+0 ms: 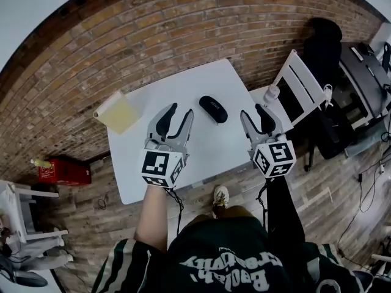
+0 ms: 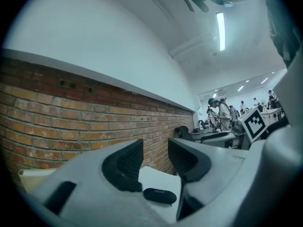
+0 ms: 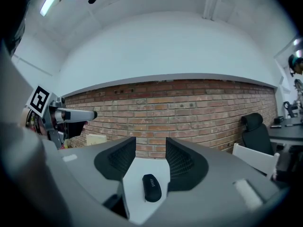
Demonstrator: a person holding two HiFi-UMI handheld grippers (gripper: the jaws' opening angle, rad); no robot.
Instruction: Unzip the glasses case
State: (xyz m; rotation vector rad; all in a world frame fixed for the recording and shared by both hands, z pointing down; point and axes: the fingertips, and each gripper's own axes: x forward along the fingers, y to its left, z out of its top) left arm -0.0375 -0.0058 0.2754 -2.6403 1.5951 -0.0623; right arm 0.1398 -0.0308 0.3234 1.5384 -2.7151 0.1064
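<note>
- L gripper (image 1: 181,110): jaws apart, nothing between the pads; held over the white table (image 1: 183,84), not touching anything.
- R gripper (image 1: 253,110): jaws also apart and empty, over the table's right edge.
- Glasses case (image 1: 213,108): black, oval, lies flat on the table in the head view. It sits in the gap between the two grippers, about level w/ their fingertips and clear of both.
- Case axis, head view: long axis diagonal, far end toward L gripper side, near end toward R gripper side.
- L gripper view: case (image 2: 160,196) shows low in the frame, below the gap between the jaws. It lies on the tabletop beyond them, not between the pads. Long axis runs roughly across the view.
- R gripper view: case (image 3: 152,187) is centred under the jaw gap, beyond the tips. Long axis runs nearly along the line of sight, near end slightly rounder. There is light print on top.
- Case looks closed; zip and puller too small to make out in any view.
- Also on the table: yellowish pad (image 1: 116,112) at the far-left corner, well apart from the case.
</note>
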